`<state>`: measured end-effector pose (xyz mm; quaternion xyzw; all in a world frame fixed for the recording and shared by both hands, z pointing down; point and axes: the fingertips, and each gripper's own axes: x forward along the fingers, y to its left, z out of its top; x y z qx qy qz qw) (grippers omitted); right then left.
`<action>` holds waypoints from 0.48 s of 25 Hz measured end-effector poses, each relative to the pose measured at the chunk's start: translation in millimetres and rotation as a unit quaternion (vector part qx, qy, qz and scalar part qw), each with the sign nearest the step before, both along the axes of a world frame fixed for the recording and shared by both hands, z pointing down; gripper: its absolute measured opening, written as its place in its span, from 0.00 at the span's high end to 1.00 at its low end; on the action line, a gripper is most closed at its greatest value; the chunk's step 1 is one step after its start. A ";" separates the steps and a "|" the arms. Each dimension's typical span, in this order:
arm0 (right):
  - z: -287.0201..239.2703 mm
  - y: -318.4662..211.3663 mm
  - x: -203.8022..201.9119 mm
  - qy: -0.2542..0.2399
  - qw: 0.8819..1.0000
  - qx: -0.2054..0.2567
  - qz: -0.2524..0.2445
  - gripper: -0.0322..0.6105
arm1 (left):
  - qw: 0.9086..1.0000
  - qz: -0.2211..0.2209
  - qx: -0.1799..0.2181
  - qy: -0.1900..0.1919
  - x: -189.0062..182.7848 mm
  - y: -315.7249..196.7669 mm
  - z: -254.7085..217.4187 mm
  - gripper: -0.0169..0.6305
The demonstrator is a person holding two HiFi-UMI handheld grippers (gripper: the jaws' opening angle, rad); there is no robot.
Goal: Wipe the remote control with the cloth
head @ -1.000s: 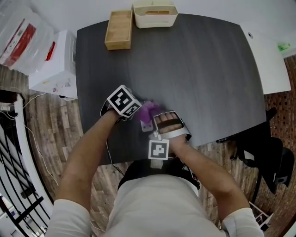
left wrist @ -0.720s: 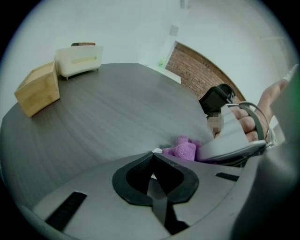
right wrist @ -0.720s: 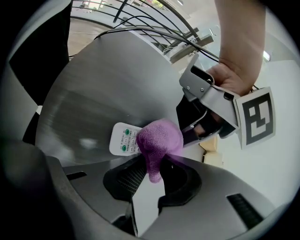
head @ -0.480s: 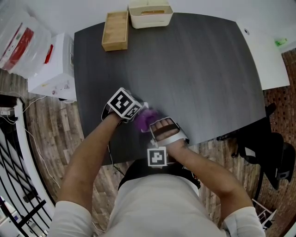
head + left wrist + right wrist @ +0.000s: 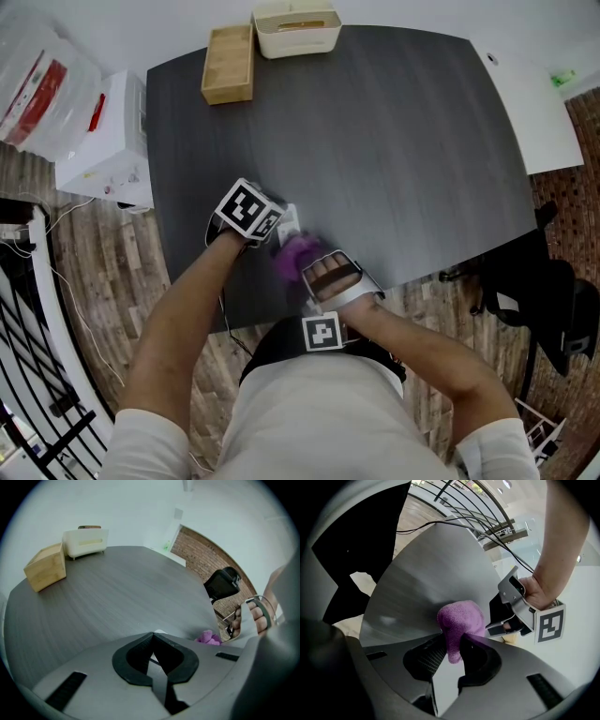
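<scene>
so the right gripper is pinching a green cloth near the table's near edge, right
Not green: the cloth is purple. The right gripper view shows it pinched between the jaws of the right gripper. The rest holds: the head view shows it over the table, close to the near edge.

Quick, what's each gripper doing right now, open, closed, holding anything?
Left gripper: closed; grip on the white remote control at its tips unclear.
Right gripper: closed on the purple fuzzy cloth.
</scene>
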<state>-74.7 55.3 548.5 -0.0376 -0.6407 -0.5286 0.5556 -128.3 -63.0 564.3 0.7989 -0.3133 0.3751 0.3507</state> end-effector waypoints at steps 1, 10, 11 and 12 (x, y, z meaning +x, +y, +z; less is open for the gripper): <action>0.1 3.3 2.0 0.001 1.000 0.000 -0.003 0.80 | 1.000 -0.002 0.001 -0.001 -0.1 0.0 0.0 0.97; 9.3 47.4 18.3 -0.063 0.987 -0.141 0.039 0.80 | 1.000 0.001 0.012 -0.016 -0.8 -0.7 -0.7 0.97; 10.4 53.8 18.9 -0.084 0.979 -0.176 0.054 0.80 | 1.000 0.003 0.012 -0.017 -1.2 -0.2 -0.5 0.97; 10.1 55.2 23.7 -0.089 0.975 -0.193 0.062 0.80 | 1.000 0.005 0.012 -0.018 -1.7 0.4 -0.2 0.97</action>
